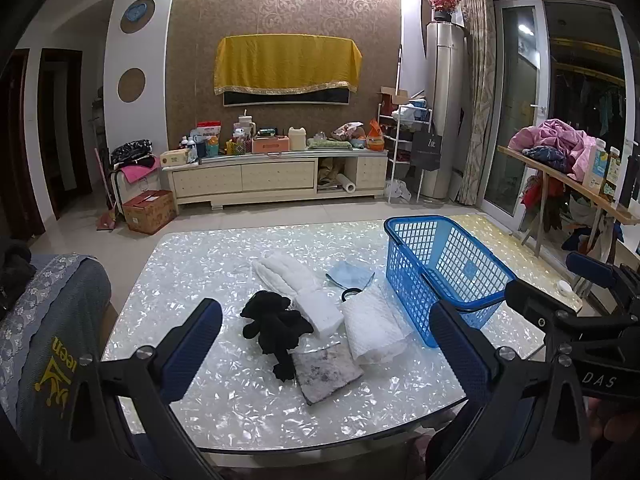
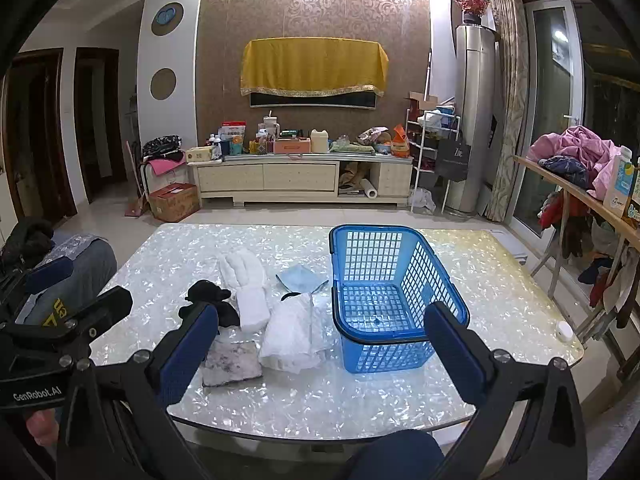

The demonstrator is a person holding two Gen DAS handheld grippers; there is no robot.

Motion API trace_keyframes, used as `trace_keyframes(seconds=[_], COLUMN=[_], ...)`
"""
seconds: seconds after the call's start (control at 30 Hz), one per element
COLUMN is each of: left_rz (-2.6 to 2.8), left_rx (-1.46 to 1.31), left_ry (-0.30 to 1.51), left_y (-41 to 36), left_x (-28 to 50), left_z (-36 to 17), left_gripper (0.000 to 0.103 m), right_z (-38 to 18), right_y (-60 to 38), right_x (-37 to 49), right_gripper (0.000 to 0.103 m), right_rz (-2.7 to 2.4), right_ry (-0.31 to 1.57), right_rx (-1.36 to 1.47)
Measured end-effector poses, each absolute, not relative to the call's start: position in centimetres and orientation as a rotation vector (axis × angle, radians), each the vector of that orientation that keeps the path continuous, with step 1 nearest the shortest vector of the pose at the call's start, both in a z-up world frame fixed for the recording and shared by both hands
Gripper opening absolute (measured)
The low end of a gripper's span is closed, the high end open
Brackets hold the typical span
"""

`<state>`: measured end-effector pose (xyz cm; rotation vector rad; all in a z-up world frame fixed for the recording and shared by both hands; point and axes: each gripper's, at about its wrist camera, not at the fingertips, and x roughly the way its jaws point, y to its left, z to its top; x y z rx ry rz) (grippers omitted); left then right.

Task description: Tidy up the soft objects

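A pile of soft things lies mid-table: a black plush toy [image 1: 276,326] [image 2: 208,298], a long white fluffy piece [image 1: 300,288] [image 2: 246,288], a folded white cloth [image 1: 374,328] [image 2: 292,334], a grey stained pad [image 1: 326,376] [image 2: 232,362] and a light blue mask [image 1: 350,274] [image 2: 300,278]. An empty blue plastic basket [image 1: 444,276] [image 2: 384,292] stands to their right. My left gripper [image 1: 326,344] is open and empty above the near table edge. My right gripper [image 2: 320,348] is open and empty, also near the front edge.
The table [image 1: 224,256] [image 2: 500,280] has a shiny pearl-patterned top. A blue-covered chair [image 1: 48,320] stands at its left. A small white round object [image 2: 565,330] lies near the right edge. A shelf with clothes [image 2: 576,160] stands at the right.
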<state>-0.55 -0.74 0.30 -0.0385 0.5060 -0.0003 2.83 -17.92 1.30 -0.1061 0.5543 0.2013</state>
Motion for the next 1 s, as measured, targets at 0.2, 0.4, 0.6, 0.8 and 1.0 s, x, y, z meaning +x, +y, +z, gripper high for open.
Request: trace_keyframes(seconds=[0.2,0.4,0.6,0.8,1.0], left_rz=[-0.002,0.000,-0.002,-0.005,-0.009], left_rx=[-0.039,-0.041,-0.041,-0.040,-0.042], left_ry=[0.507,0.513,0.511,0.508,0.507], left_y=[-0.80,-0.81,-0.81,-0.85,-0.85], left_x=[-0.60,-0.59,-0.58,-0.55,-0.59], left_z=[0.22,0.11,0.04,-0.04,0.00], left_gripper=[0.103,0.103,0.103,0.103,0.103], right_z=[1.33,1.17,1.18,1.15,1.13], right_y=[-18.08,-18.08,-18.21,-18.21,-18.24], right_x=[2.70,2.84,2.84,2.86,2.87], right_gripper=[0.103,0.103,0.103,0.103,0.103], right_rz=[0.201,0.204,0.204,0.202,0.200], right_ry=[0.555,0.555,0.555,0.554,0.551], right_rx=[-0.105,-0.108,-0.106,-0.108,-0.109])
